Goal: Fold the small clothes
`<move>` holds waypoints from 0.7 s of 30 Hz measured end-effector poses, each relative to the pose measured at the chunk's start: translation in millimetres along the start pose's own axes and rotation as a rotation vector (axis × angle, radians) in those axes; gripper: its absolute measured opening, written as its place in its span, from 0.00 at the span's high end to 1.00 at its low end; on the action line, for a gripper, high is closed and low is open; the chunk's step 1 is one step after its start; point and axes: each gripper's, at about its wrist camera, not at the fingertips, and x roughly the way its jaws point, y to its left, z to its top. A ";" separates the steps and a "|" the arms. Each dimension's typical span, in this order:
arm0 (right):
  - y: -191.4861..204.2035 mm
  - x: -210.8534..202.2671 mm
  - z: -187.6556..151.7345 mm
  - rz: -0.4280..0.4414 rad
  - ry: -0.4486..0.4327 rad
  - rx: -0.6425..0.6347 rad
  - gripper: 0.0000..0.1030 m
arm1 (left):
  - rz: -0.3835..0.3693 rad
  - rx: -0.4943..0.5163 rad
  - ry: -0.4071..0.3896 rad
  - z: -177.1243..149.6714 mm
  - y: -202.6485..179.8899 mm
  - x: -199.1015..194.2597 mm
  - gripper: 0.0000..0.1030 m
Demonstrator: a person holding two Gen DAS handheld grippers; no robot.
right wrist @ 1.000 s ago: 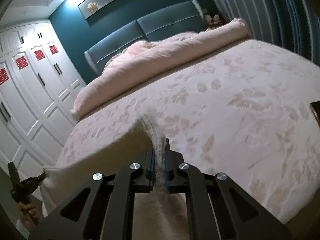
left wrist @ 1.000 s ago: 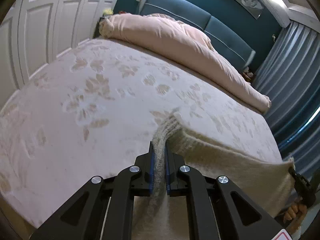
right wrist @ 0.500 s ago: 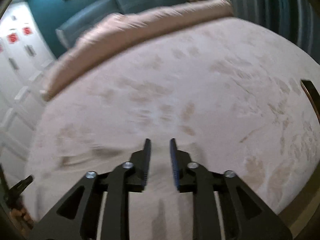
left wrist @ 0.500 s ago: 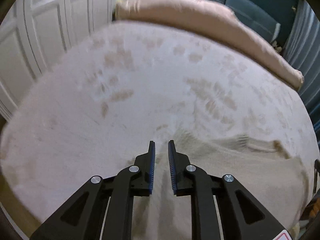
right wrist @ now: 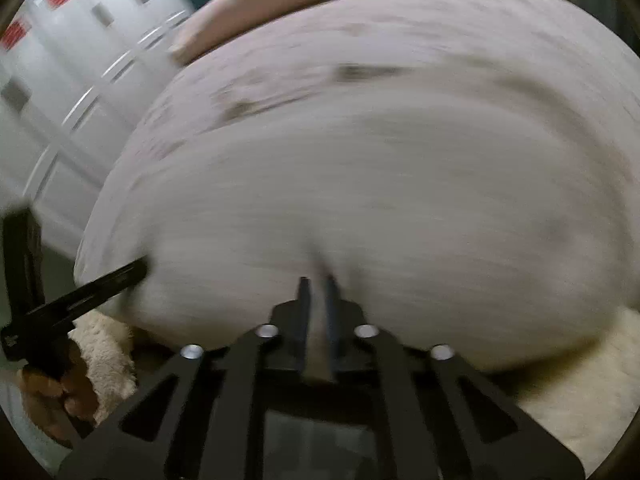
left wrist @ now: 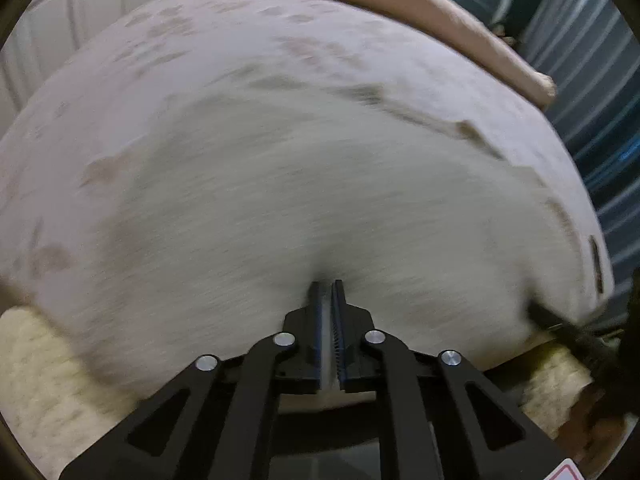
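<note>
A cream knitted garment lies spread flat on the bed, blurred by motion; it also fills the right wrist view. My left gripper is shut on the garment's near edge, with cloth showing between the fingers. My right gripper is shut on the same near edge further along. The left gripper shows at the left of the right wrist view, and the right gripper shows at the right of the left wrist view.
The bed has a pale floral cover and a rolled pink duvet at the far end. White wardrobe doors stand on one side, blue curtains on the other. A fluffy cream rug lies below the bed's near edge.
Both grippers let go of the far edge, opened, drew back to the garment's near edge and shut on it. The garment now lies flat on the bed.
</note>
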 end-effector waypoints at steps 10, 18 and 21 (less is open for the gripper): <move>-22.4 -53.3 -3.3 -0.080 -0.107 0.067 0.89 | 0.093 -0.004 -0.011 -19.3 14.1 -2.3 0.93; -10.1 -17.3 -10.2 -0.114 -0.005 0.059 0.84 | 0.120 0.016 -0.012 -20.8 8.3 -1.3 0.93; 4.9 -30.2 0.3 -0.088 -0.043 0.019 0.84 | 0.119 0.017 -0.019 -23.3 7.9 -1.2 0.93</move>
